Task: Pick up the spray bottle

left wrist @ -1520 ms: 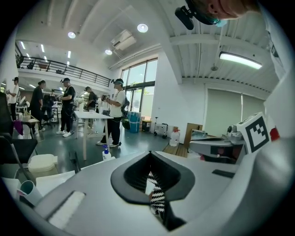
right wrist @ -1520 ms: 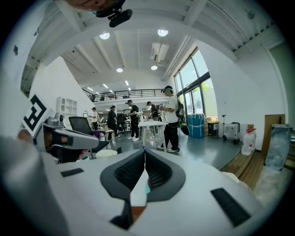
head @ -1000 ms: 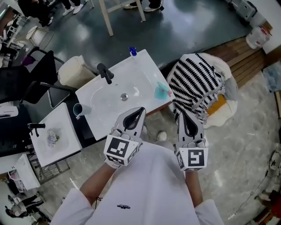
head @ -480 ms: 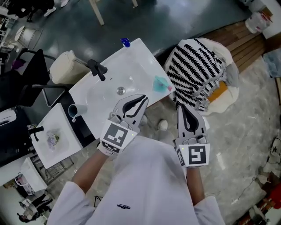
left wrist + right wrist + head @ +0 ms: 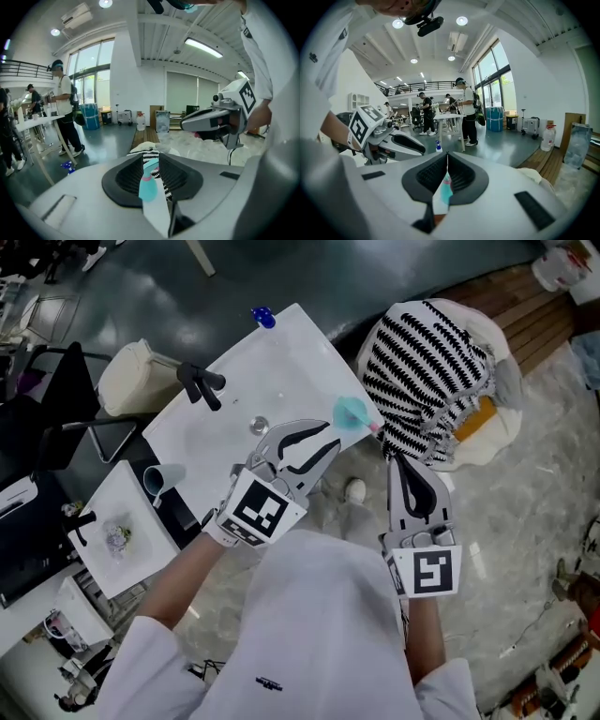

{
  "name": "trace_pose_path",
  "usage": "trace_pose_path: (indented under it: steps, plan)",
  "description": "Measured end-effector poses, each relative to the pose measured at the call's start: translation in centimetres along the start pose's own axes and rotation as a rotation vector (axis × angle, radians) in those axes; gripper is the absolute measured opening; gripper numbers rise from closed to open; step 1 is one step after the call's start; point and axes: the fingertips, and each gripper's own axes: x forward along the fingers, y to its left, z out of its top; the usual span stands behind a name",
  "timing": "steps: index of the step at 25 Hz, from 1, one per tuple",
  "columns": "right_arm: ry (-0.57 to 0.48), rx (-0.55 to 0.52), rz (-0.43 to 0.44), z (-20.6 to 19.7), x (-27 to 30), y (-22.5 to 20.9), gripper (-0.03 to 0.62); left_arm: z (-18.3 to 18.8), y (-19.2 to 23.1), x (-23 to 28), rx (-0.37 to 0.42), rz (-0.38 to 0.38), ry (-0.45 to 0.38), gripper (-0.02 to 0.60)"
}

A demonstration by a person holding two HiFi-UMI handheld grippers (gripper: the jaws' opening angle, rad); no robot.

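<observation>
Spray bottle [image 5: 351, 412], just ahead of left gripper [image 5: 332, 435] jaws (just been opening): smooth translucent teal plastic. Sink [image 5: 272, 371] below them: glossy white. Striped cloth [image 5: 427, 371] farther beyond jaws: soft knit.

1. A teal spray bottle [image 5: 352, 413] lies on the white sink [image 5: 272, 362], at its right corner.
2. The left gripper [image 5: 333, 438] points at it; its jaws have just been opening, with nothing between them.
3. The right gripper [image 5: 405, 459], jaws together, hangs near a striped cloth [image 5: 427, 371].
4. A small blue thing [image 5: 263, 317], perhaps another bottle, sits at the far corner.
</observation>
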Motion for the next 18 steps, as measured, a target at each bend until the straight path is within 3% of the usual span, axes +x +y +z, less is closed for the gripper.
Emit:
trace_pose_path:
  steps: [4, 9, 18]
  plan:
    - [0.015, 0.003, -0.001, -0.7, 1.0, 0.0, 0.006, -0.4, 1.0, 1.2, 0.071, -0.063, 0.025, 0.092]
    - [0.025, 0.009, 0.003, -1.4, 2.3, -0.1, 0.006, -0.6, 0.9, 2.8, 0.186, -0.200, 0.064, 0.146]
    - [0.047, 0.020, -0.003, -2.5, 3.2, -1.4, 0.006, -2.2, 0.7, 6.0, 0.388, -0.344, 0.144, 0.213]
